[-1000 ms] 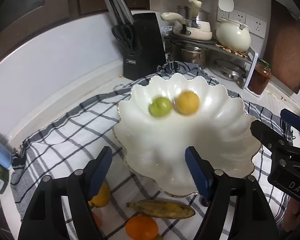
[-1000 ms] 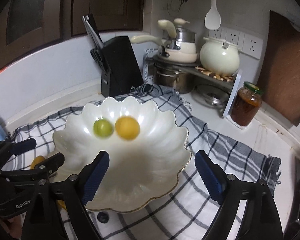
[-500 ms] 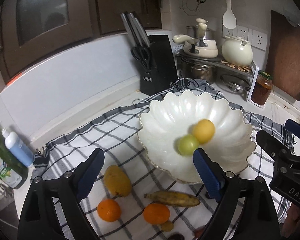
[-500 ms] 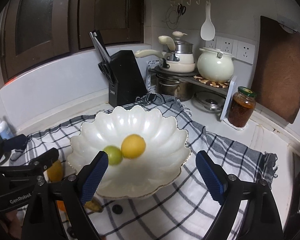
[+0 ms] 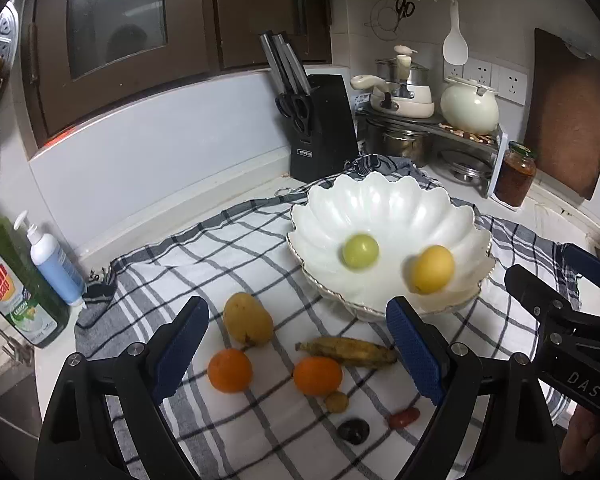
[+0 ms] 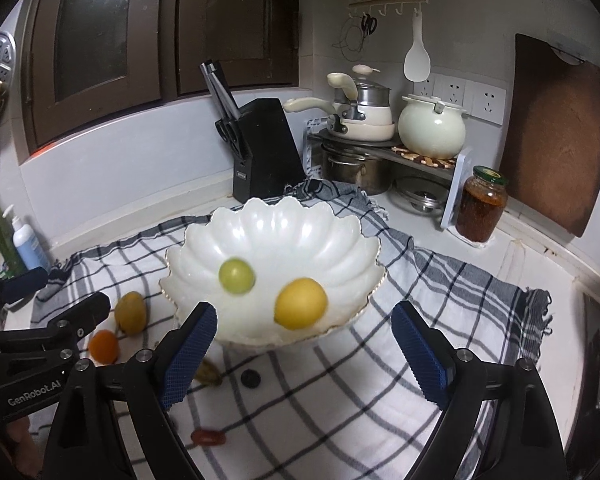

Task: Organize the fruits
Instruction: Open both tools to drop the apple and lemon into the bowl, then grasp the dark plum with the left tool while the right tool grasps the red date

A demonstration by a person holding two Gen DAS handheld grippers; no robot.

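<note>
A white scalloped bowl (image 5: 380, 204) (image 6: 284, 224) sits on a checked cloth and holds a green fruit (image 5: 360, 251) (image 6: 236, 275) and a yellow fruit (image 5: 432, 269) (image 6: 300, 309). On the cloth in front lie a yellow mango (image 5: 247, 319) (image 6: 130, 312), two oranges (image 5: 230, 370) (image 5: 318, 375), a banana (image 5: 348, 351), a small brown fruit (image 5: 337, 401), a dark fruit (image 5: 353, 431) and a red fruit (image 5: 404, 418). My left gripper (image 5: 296, 352) is open and empty above the loose fruit. My right gripper (image 6: 304, 356) is open and empty in front of the bowl.
A black knife block (image 5: 320, 128) stands behind the bowl. Pots and a cream kettle (image 5: 469, 109) sit on a rack at the back right, with a jar (image 5: 515, 174) beside it. Soap bottles (image 5: 12, 288) stand at the left edge by the sink.
Both grippers have pulled back and up from the bowl, bringing the loose fruit on the cloth into view. The two fruits have rolled apart inside the bowl.
</note>
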